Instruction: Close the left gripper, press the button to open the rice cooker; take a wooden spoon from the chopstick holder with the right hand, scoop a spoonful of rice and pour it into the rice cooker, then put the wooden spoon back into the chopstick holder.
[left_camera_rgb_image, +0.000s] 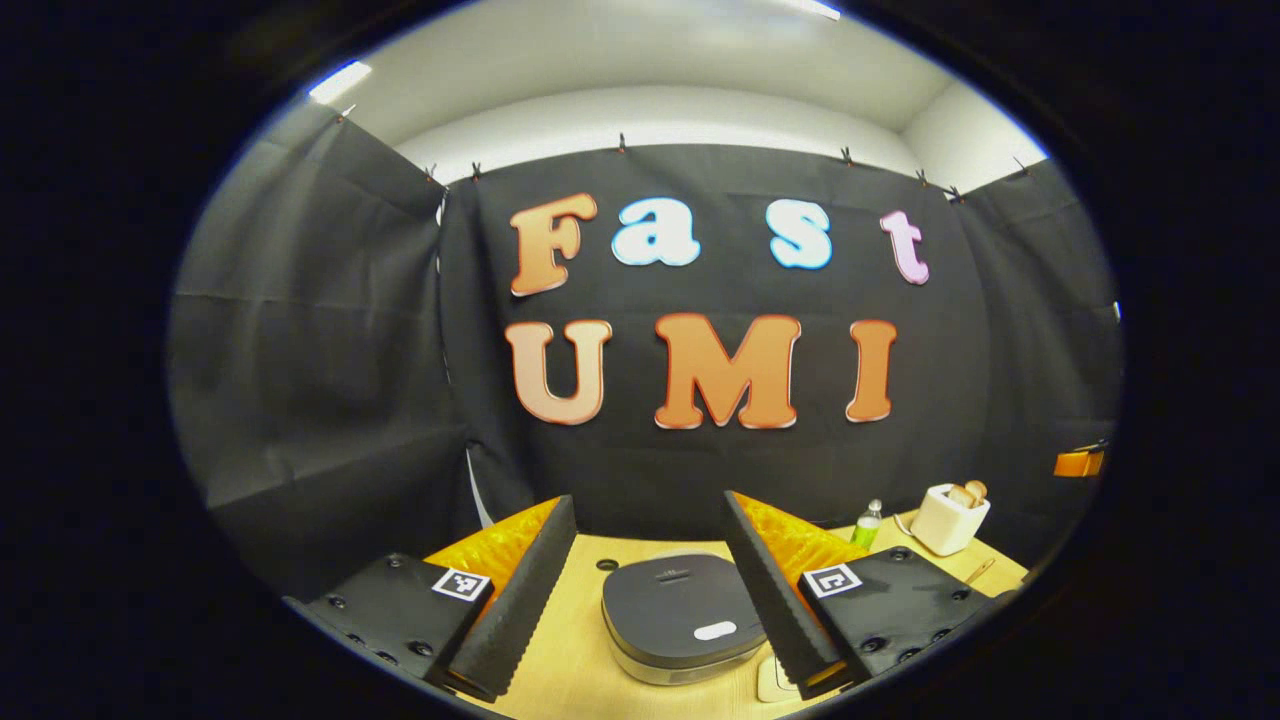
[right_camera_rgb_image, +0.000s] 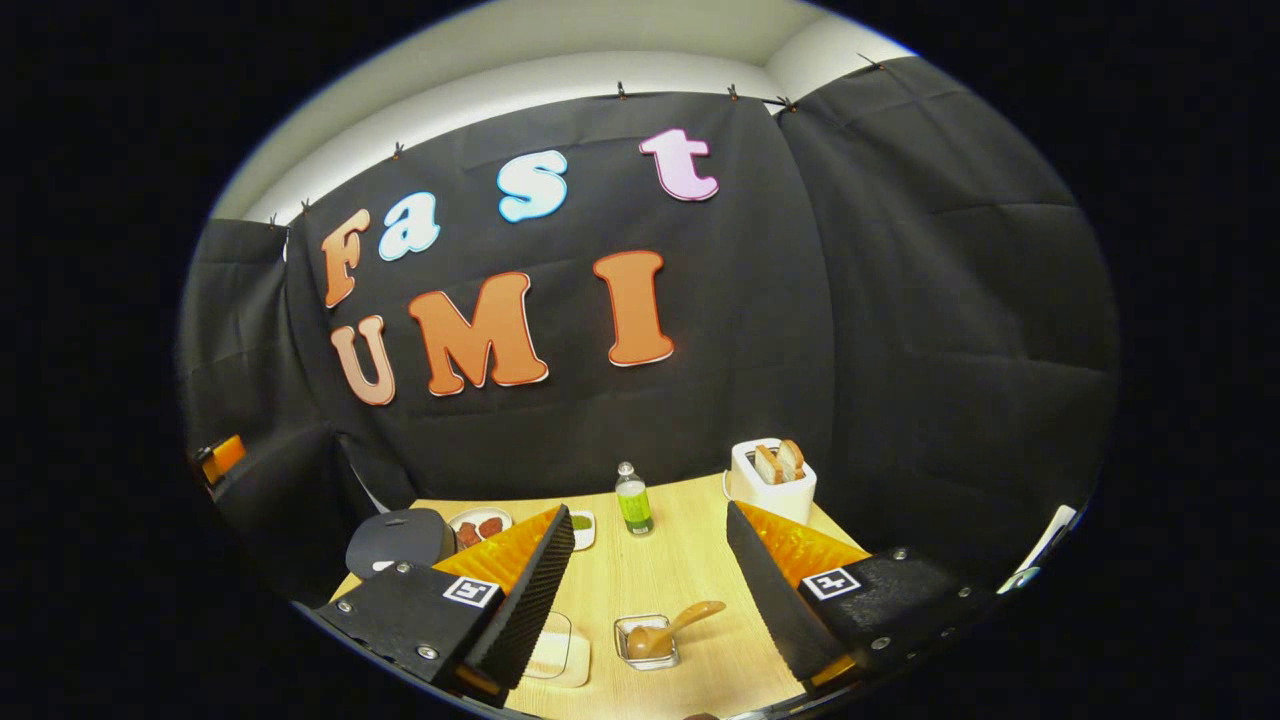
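Spread wide apart, the fingers of the left gripper (left_camera_rgb_image: 645, 600) are seen at the bottom of the left gripper view, with nothing held between them. Between and just beyond them, the dark rice cooker (left_camera_rgb_image: 683, 617) is seen on the wooden table (left_camera_rgb_image: 560, 660), its lid down and a small white button (left_camera_rgb_image: 715, 631) showing on the near part of the lid, not touched by either finger. Farther off to the right, a green bottle (left_camera_rgb_image: 867, 523) and a white toaster (left_camera_rgb_image: 949, 518) with bread in it are placed near the back edge of the table. In the right gripper view, the right gripper (right_camera_rgb_image: 650, 590) is likewise held open and empty above the table. Between its fingers, a small clear square container (right_camera_rgb_image: 647, 641) is seen with the wooden spoon (right_camera_rgb_image: 672, 627) resting in it, handle tilted up to the right; whether this is the chopstick holder cannot be told. Beyond, the green bottle (right_camera_rgb_image: 632, 499) stands upright, the toaster (right_camera_rgb_image: 771, 480) is set to its right, and the rice cooker (right_camera_rgb_image: 400, 541) lies far left.
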